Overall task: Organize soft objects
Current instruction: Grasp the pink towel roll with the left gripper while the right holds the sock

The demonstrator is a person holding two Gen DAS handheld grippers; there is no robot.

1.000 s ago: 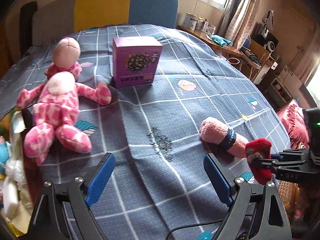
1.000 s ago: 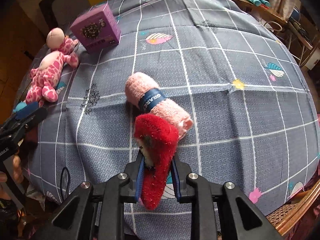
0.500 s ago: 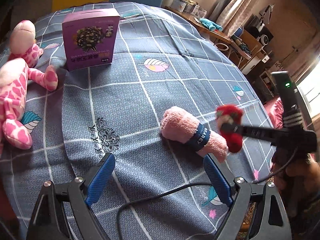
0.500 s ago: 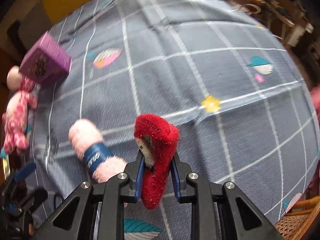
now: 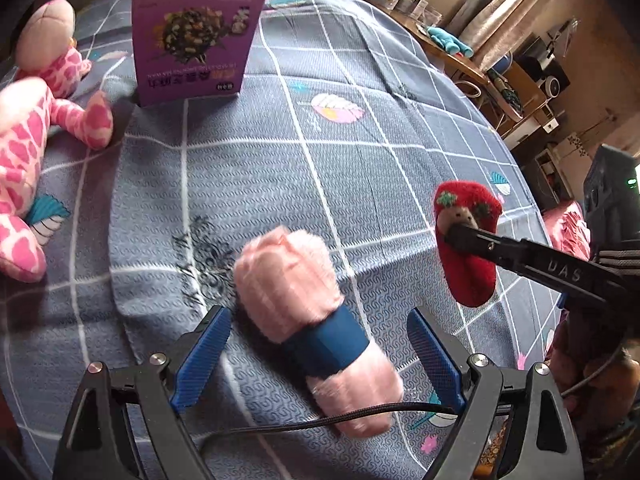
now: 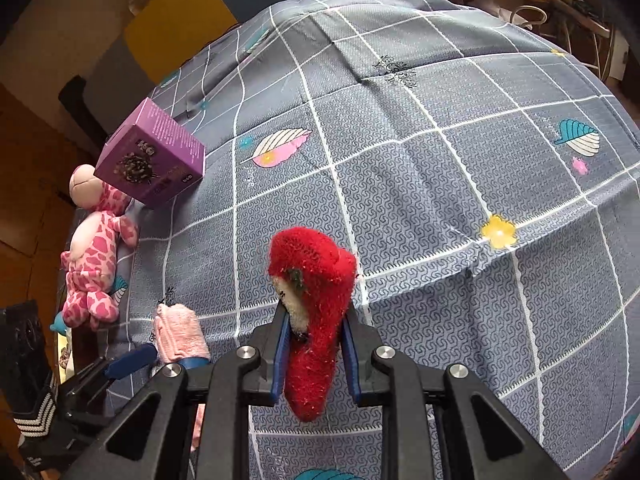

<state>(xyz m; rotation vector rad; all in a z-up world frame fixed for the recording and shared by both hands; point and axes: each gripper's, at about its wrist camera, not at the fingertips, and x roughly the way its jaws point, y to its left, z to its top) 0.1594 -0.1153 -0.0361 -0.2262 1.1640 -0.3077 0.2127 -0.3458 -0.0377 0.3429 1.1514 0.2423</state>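
Observation:
A rolled pink towel with a blue band [image 5: 308, 320] lies on the grey checked tablecloth [image 5: 360, 152]. My left gripper [image 5: 320, 356] is open, its blue pads on either side of the roll. The towel also shows in the right wrist view [image 6: 178, 330]. My right gripper [image 6: 314, 344] is shut on a fuzzy red sock [image 6: 314, 300] and holds it above the cloth; the sock also shows at the right in the left wrist view [image 5: 466, 240]. A pink spotted plush toy [image 5: 28, 132] lies at the left edge of the table.
A purple box [image 5: 192, 36] stands at the back left by the plush toy, and it also shows in the right wrist view [image 6: 152, 160]. A yellow and blue chair back [image 6: 208, 12] is behind the table. A side desk [image 5: 472, 64] with clutter stands at the right.
My left gripper has moved forward until its open jaws straddle the pink towel roll. My right gripper has carried the red sock up and away from the towel, to the right.

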